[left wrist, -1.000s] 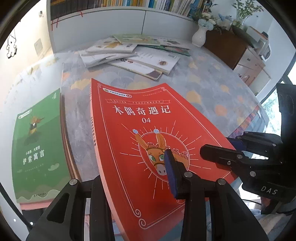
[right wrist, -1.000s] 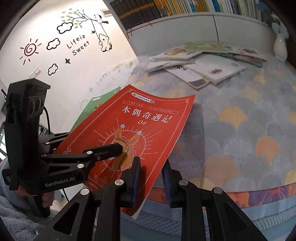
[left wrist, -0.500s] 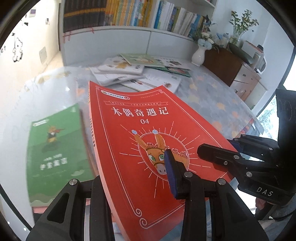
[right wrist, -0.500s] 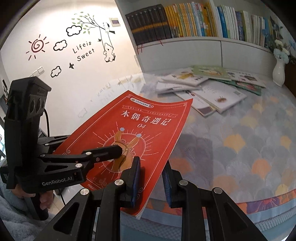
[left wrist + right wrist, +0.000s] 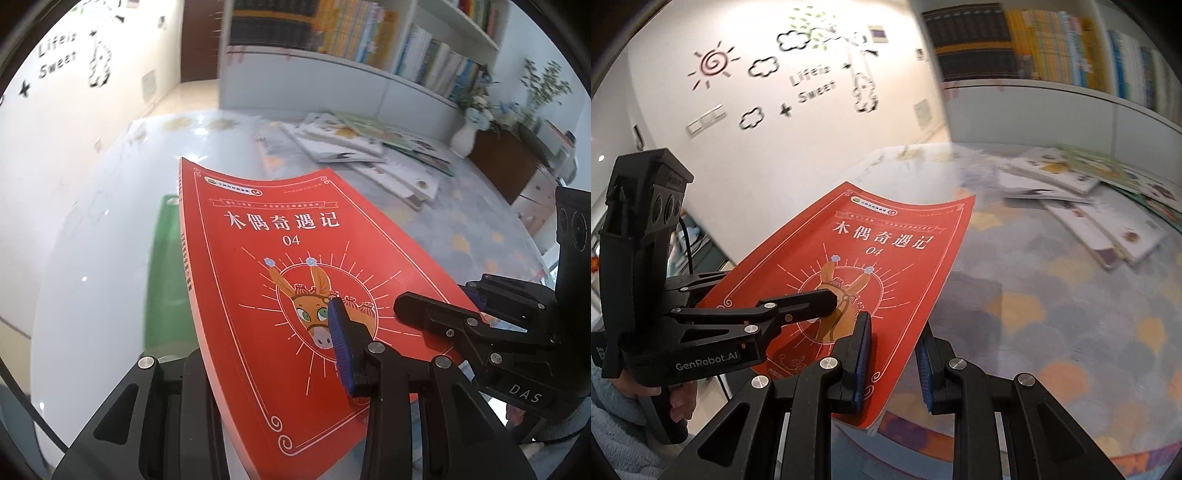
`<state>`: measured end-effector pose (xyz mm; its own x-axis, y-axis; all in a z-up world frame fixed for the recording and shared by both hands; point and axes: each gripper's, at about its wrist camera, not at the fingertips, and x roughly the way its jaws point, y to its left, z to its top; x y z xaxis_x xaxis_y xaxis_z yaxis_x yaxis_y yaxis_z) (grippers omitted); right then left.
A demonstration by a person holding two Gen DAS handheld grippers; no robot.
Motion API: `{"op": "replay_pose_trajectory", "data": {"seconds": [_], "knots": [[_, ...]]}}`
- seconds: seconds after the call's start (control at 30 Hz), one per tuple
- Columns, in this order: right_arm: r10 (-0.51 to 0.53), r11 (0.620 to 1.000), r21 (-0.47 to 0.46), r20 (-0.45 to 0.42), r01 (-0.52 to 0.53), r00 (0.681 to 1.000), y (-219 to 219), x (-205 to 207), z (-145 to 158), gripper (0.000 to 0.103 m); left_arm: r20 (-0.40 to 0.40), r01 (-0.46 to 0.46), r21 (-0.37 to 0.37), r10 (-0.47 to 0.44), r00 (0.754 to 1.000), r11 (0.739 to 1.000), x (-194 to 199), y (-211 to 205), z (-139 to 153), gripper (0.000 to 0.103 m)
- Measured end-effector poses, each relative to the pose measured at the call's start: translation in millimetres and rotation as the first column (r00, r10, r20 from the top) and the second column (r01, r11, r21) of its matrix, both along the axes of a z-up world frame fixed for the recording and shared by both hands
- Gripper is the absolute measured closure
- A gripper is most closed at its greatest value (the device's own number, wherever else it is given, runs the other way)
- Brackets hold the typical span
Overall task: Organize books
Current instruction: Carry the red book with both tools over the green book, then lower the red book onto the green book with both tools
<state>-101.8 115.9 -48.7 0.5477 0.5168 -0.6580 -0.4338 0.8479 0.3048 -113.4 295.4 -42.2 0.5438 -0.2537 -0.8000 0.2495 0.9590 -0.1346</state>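
Observation:
A red book (image 5: 280, 280) with a donkey on its cover is held in the air above the table, tilted up. My left gripper (image 5: 269, 354) is shut on its near edge, one finger on the cover and one beneath. My right gripper (image 5: 892, 358) is shut on the book's right corner (image 5: 886, 314), one pad on the cover and one under it. Each gripper shows in the other's view. A green book (image 5: 166, 273) lies on the table below, mostly hidden by the red one.
Several loose books (image 5: 369, 147) lie spread at the far side of the patterned table (image 5: 1052, 314). A white bookshelf (image 5: 351, 48) full of books stands behind. A white vase (image 5: 463, 138) and a wooden cabinet (image 5: 517, 166) are at the far right.
Both grippers have lifted the red book higher and tilted it up. The green book has dropped further below and behind it.

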Motion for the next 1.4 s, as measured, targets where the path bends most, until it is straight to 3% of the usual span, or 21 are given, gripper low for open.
{"op": "replay_pose_trajectory", "data": {"seconds": [0.3, 0.83, 1.0, 1.07, 1.13, 1.23, 1.33, 1.4], "knots": [[0.078, 0.997, 0.0, -0.092, -0.078, 0.993, 40, 36, -32, 0.08, -0.053, 0.028, 0.092, -0.023, 0.998, 0.995, 27, 26, -24, 0.069], [0.033, 0.998, -0.043, -0.125, -0.038, 0.992, 65, 63, -50, 0.079, -0.093, 0.091, 0.142, -0.078, 0.993, 0.986, 71, 32, -44, 0.067], [0.013, 0.999, -0.045, -0.151, -0.02, 0.989, 65, 52, -59, 0.078, -0.162, 0.108, 0.163, -0.082, 0.983, 0.981, 72, 25, -53, 0.059], [0.016, 0.998, -0.053, -0.118, -0.022, 0.993, 66, 47, -59, 0.078, -0.16, 0.084, 0.196, -0.053, 0.986, 0.977, 73, 26, -52, 0.049], [0.021, 0.997, -0.066, -0.098, -0.028, 0.995, 69, 44, -59, 0.078, -0.173, 0.059, 0.256, -0.015, 0.985, 0.965, 74, 27, -53, 0.039], [0.025, 0.994, -0.104, -0.062, -0.031, 0.998, 73, 40, -58, 0.077, -0.134, 0.033, 0.414, 0.025, 0.991, 0.91, 68, 27, -50, 0.037], [0.02, 0.994, -0.104, -0.057, -0.026, 0.998, 71, 37, -57, 0.076, -0.136, 0.055, 0.482, 0.013, 0.991, 0.874, 57, 29, -47, 0.037], [0.02, 0.994, -0.104, -0.055, -0.025, 0.998, 70, 36, -57, 0.076, -0.139, 0.055, 0.489, 0.015, 0.99, 0.87, 51, 31, -43, 0.037]]}}
